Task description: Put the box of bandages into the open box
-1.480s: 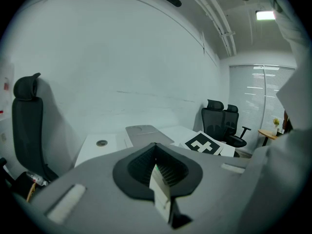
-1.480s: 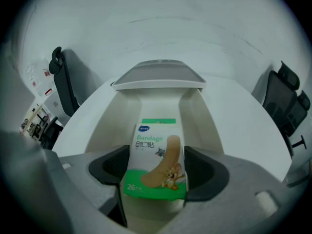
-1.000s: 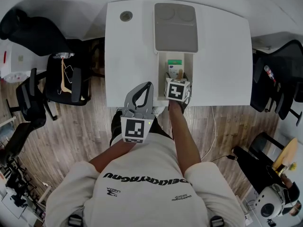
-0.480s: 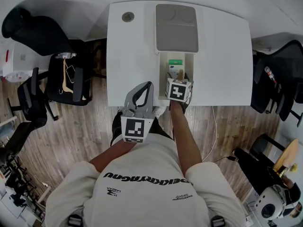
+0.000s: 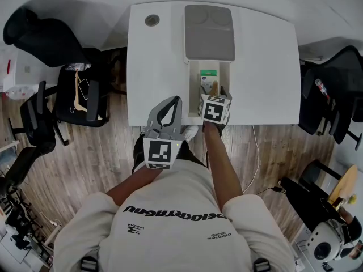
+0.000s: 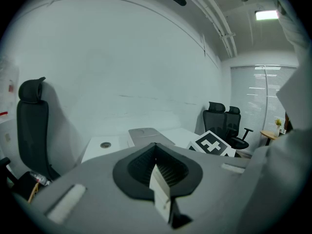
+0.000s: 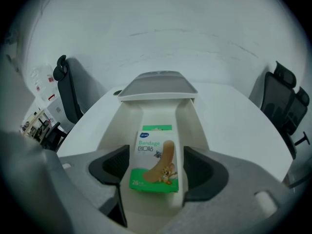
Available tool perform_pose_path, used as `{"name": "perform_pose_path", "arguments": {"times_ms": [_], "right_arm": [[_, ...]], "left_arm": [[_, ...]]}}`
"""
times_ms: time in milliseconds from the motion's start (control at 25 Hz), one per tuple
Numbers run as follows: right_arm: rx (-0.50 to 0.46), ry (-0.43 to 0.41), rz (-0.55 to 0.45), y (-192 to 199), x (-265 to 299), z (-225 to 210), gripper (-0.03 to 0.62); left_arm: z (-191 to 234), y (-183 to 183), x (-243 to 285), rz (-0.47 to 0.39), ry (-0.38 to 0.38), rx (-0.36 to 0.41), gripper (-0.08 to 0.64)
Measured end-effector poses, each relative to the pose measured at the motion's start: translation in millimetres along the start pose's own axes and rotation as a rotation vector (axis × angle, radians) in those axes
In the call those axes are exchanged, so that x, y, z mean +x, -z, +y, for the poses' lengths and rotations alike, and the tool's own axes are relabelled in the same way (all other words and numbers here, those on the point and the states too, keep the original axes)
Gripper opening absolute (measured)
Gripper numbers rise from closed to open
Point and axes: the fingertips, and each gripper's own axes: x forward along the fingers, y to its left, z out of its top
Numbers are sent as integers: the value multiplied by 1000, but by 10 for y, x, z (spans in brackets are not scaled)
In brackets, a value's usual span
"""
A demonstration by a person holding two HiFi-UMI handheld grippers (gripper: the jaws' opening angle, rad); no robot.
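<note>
Chairs of black mesh on wheels [image 5: 39,35] are standing at the far left on the brown wood-plank floor [image 5: 85,157], well apart from the white rounded table [image 5: 153,72]. The table's left part is lying bare, with only a small round grey grommet hole [image 5: 151,20] near the far edge, so open surface is running from the left rim up to the box.

The left gripper [image 5: 177,102] is hanging over the table's near edge, its grey body off the table and its tips just inside the rim. Its jaws are pressed together at the tips [image 6: 157,155], with nothing between them.

Just right of it, the long cream plastic open box [image 5: 193,84] is lying with its near end close to the table's near edge and its flat grey lid [image 5: 209,32] folded back toward the far edge. The green and white cardboard box of bandages [image 5: 209,79] is lying flat on the floor of this box [image 7: 124,130], with bare floor showing beyond it toward the lid [image 7: 158,87].

The right gripper [image 5: 212,93] is sitting at the box's near end, jaws spread [image 7: 157,172]; the box of bandages [image 7: 157,155] is lying between them with a thin gap on each side.

Further right, the table is stretching bare to its rim, and more black office chairs [image 5: 332,101] are standing beyond it
</note>
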Motion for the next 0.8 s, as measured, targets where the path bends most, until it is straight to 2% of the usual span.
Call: {"name": "perform_pose_path", "arguments": {"times_ms": [120,240,640,800], "right_arm": [[-10,2,-23,-28,-40,-8,336],[-17,-9,-49,-69,-90,19,288],[-30,-17,-144,-198,-341,109,192],[-34,-5,-172,-222,-420,148,181]], "left_arm": [[-6,-12,-13,-4,2,0,2],[-8,-30,-31,-6,4,3,2],[-6,-159,-117,-29,12,13,2],[30,-198,-172,-38,22,11,2]]}}
